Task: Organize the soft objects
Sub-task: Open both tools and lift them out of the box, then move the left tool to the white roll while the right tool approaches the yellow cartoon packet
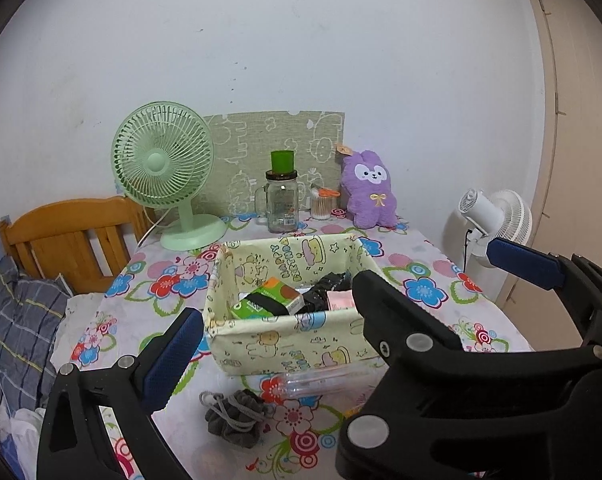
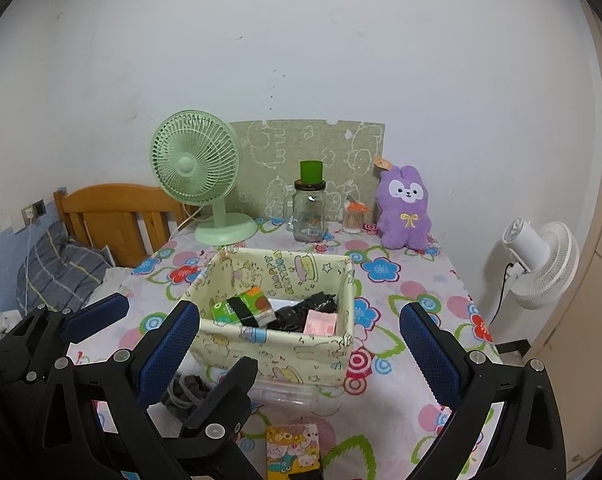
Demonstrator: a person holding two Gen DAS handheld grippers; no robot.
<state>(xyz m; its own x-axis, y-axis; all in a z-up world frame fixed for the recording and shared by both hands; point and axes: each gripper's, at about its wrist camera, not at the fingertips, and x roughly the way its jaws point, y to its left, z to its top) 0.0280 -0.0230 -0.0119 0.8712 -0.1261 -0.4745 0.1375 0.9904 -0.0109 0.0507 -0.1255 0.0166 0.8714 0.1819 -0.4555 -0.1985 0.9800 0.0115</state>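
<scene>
The yellow cartoon-print fabric bin (image 1: 261,340) sits mid-table on the floral tablecloth (image 1: 417,276), holding a green-and-orange carton (image 1: 267,300) leaning at its left, crumpled black material (image 1: 327,290) in the middle and a pink packet (image 1: 341,300) at the right. A grey drawstring pouch (image 1: 235,418) lies slumped in front of the bin's near left corner, its cord loop toward the left, with no clear long axis, beside a clear plastic bottle (image 1: 321,380) lying on its side along the bin's front wall. Both the left gripper (image 2: 125,332) and the right gripper (image 2: 301,348) hang spread wide and empty above the near table edge, while a purple plush rabbit (image 1: 371,190) sits upright at the back, facing forward.
</scene>
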